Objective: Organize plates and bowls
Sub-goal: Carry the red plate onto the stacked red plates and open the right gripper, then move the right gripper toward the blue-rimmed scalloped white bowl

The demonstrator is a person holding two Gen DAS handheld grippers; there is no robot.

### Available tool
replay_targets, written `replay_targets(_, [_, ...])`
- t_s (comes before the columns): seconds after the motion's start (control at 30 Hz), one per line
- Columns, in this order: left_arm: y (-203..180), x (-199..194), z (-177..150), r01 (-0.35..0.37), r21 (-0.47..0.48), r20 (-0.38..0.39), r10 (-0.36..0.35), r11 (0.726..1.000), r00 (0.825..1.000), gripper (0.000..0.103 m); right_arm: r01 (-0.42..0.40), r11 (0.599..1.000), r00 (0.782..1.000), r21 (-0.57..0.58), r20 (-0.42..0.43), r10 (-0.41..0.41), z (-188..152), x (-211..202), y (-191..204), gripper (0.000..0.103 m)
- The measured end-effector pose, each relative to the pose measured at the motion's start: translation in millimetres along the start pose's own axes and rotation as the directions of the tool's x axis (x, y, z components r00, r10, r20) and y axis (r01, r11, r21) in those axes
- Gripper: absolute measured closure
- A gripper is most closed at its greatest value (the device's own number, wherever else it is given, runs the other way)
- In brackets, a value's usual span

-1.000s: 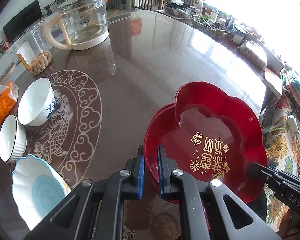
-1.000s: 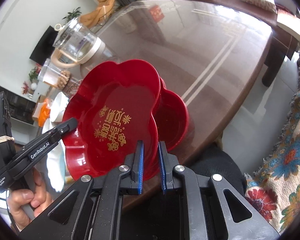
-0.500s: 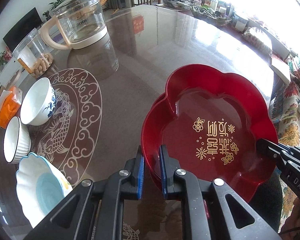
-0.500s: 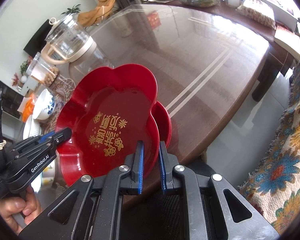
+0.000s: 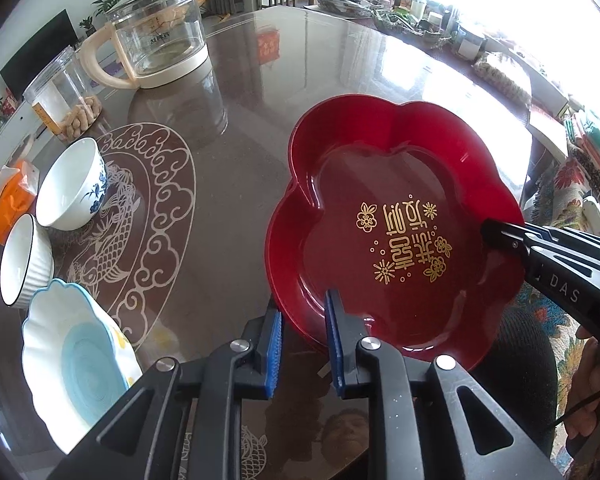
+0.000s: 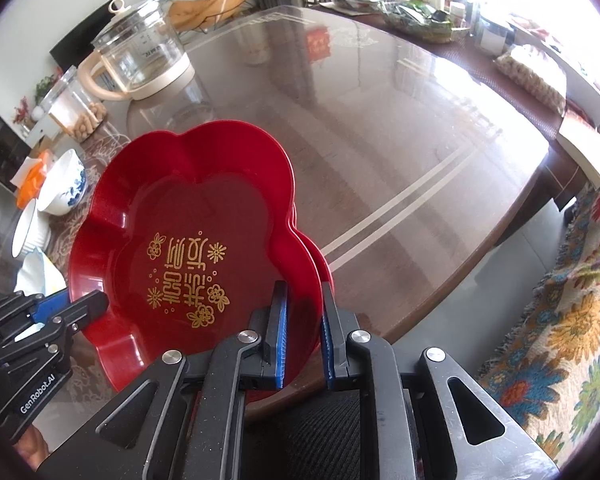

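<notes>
The red flower-shaped plate (image 5: 392,232) sits at the near edge of the counter (image 5: 260,128), nested on a second red plate (image 6: 320,260) whose rim peeks out only in the right wrist view. The left gripper (image 5: 303,344) straddles the plate's near-left rim, jaws on either side of it; whether they pinch it or stand slightly apart I cannot tell. The right gripper (image 6: 303,340) straddles the opposite rim the same way, its tips showing at the plate's right side in the left view.

Only the left view shows clearly what lies left of the plate: a blue-and-white bowl (image 5: 70,184), a ribbed white bowl (image 5: 24,260) just beside it, and a scalloped pale-blue dish (image 5: 76,364) nearest the camera, well apart from the plate. Beyond the plate stand a glass kettle (image 5: 156,28) and a clear jar (image 5: 64,96).

The right view shows the counter's curved edge just right of the plate, with floor and a floral rug (image 6: 560,320) past it. Beyond the plate lies broad bare glass.
</notes>
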State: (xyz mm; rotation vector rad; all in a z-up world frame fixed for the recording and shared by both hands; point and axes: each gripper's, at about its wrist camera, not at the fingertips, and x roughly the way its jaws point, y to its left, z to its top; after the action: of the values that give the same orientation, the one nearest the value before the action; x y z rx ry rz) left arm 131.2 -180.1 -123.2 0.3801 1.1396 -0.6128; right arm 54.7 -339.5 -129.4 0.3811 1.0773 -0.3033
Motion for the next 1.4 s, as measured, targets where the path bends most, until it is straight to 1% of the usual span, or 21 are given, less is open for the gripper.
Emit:
replay_targets(0.3, [2.8, -24.4, -1.0, -0.051, 0.009, 0.051, 0.050, 0.999, 0.997, 0.081, -0.003, 1.000, 0.999, -0.026, -0.046, 0.001, 3.9, 2.6, 1.0, 0.084])
replay_targets(0.4, [10.4, -31.9, -0.8, -0.063, -0.013, 0.075, 0.063, 0.998, 0.995, 0.075, 0.002, 0.999, 0.998, -0.039, -0.056, -0.004, 4.8, 2.2, 3.2, 0.083])
replay_targets(0.47, [15.9, -38.2, -2.2, -0.066, -0.031, 0.099, 0.069, 0.997, 0.993, 0.071, -0.044, 0.999, 0.998, -0.027, -0.056, 0.042, 5.3, 1.3, 2.1, 0.071])
replay_targets(0.5, [19.3, -41.8, -3.4, -0.066, -0.042, 0.112, 0.071, 0.997, 0.991, 0.070, -0.063, 0.998, 0.997, -0.023, -0.049, 0.062, 5.0, -0.4, 2.5, 0.060])
replay_targets(0.53, [21.8, -45.8, -4.6, -0.066, -0.053, 0.126, 0.072, 0.996, 0.989, 0.066, -0.054, 0.998, 0.998, -0.025, -0.032, 0.053, 4.4, -3.4, 3.2, 0.046])
replay_targets(0.57, [24.4, -49.8, -6.1, -0.065, -0.064, 0.141, 0.074, 0.996, 0.987, 0.059, -0.030, 0.999, 1.000, -0.028, -0.003, 0.030, 3.8, -8.2, 3.5, 0.041])
replay_targets(0.6, [26.9, -54.1, -7.7, -0.067, -0.076, 0.156, 0.079, 0.995, 0.985, 0.054, -0.017, 0.999, 0.999, -0.028, 0.030, 0.018, 3.6, -14.2, 4.4, 0.039])
replay_targets(0.63, [29.6, -58.8, -9.6, -0.072, -0.089, 0.174, 0.087, 0.993, 0.981, 0.047, -0.020, 0.999, 0.998, -0.026, 0.052, 0.022, 3.0, -19.2, 3.8, 0.039])
replay_targets(0.67, [32.0, -63.9, -12.1, -0.079, -0.102, 0.194, 0.097, 0.992, 0.976, 0.042, -0.030, 0.999, 0.997, -0.015, 0.065, 0.031, 3.0, -23.5, 2.3, 0.039])
replay_targets(0.73, [36.6, -74.7, -18.1, -0.085, -0.124, 0.230, 0.112, 0.989, 0.967, 0.039, -0.057, 0.998, 0.994, 0.020, 0.092, 0.055, 1.7, -33.2, -3.2, 0.040])
replay_targets(0.8, [40.6, -86.4, -25.8, -0.077, -0.143, 0.278, 0.115, 0.987, 0.954, 0.039, -0.059, 0.997, 0.990, 0.047, 0.128, 0.053, -1.9, -45.2, -7.4, 0.040])
replay_targets(0.83, [41.7, -92.5, -30.2, -0.079, -0.155, 0.305, 0.124, 0.985, 0.944, 0.037, -0.058, 0.997, 0.987, 0.052, 0.151, 0.050, -4.5, -52.3, -7.8, 0.040])
replay_targets(0.87, [41.4, -98.9, -35.0, -0.083, -0.164, 0.334, 0.134, 0.983, 0.933, 0.029, -0.054, 0.997, 0.984, 0.051, 0.173, 0.044, -7.4, -59.4, -6.7, 0.040])
replay_targets(0.93, [37.4, -112.1, -43.9, -0.101, -0.177, 0.392, 0.165, 0.979, 0.905, 0.019, -0.041, 0.998, 0.978, 0.037, 0.208, 0.033, -13.1, -71.8, -1.0, 0.037])
replay_targets(1.0, [30.8, -123.0, -51.4, -0.125, -0.181, 0.441, 0.194, 0.975, 0.876, 0.014, -0.028, 0.999, 0.971, 0.028, 0.238, 0.020, -19.9, -81.1, 6.0, 0.036])
replay_targets(1.07, [24.4, -129.4, -55.9, -0.140, -0.181, 0.458, 0.210, 0.973, 0.864, 0.005, -0.023, 0.999, 0.966, 0.028, 0.258, 0.015, -27.7, -86.6, 12.4, 0.034])
replay_targets(1.1, [21.2, -131.1, -57.5, -0.143, -0.179, 0.463, 0.211, 0.973, 0.861, 0.004, -0.021, 0.999, 0.963, 0.030, 0.268, 0.012, -32.7, -88.9, 15.0, 0.034])
replay_targets(1.17, [15.6, -132.6, -59.8, -0.148, -0.170, 0.467, 0.212, 0.974, 0.859, 0.004, -0.011, 1.000, 0.959, 0.029, 0.285, 0.002, -39.5, -92.6, 21.9, 0.033])
replay_targets(1.23, [9.2, -130.8, -60.9, -0.158, -0.156, 0.459, 0.214, 0.975, 0.862, 0.004, 0.012, 1.000, 0.950, 0.023, 0.313, -0.018, -45.6, -97.7, 26.3, 0.033])
replay_targets(1.33, [-0.5, -126.1, -63.0, -0.173, -0.134, 0.437, 0.215, 0.976, 0.873, 0.004, 0.080, 0.996, 0.925, 0.032, 0.370, -0.086, -53.0, -107.6, 29.7, 0.032])
replay_targets(1.4, [-4.7, -124.0, -64.2, -0.173, -0.130, 0.427, 0.213, 0.976, 0.879, 0.004, 0.101, 0.994, 0.907, 0.042, 0.406, -0.109, -56.8, -115.2, 28.0, 0.030])
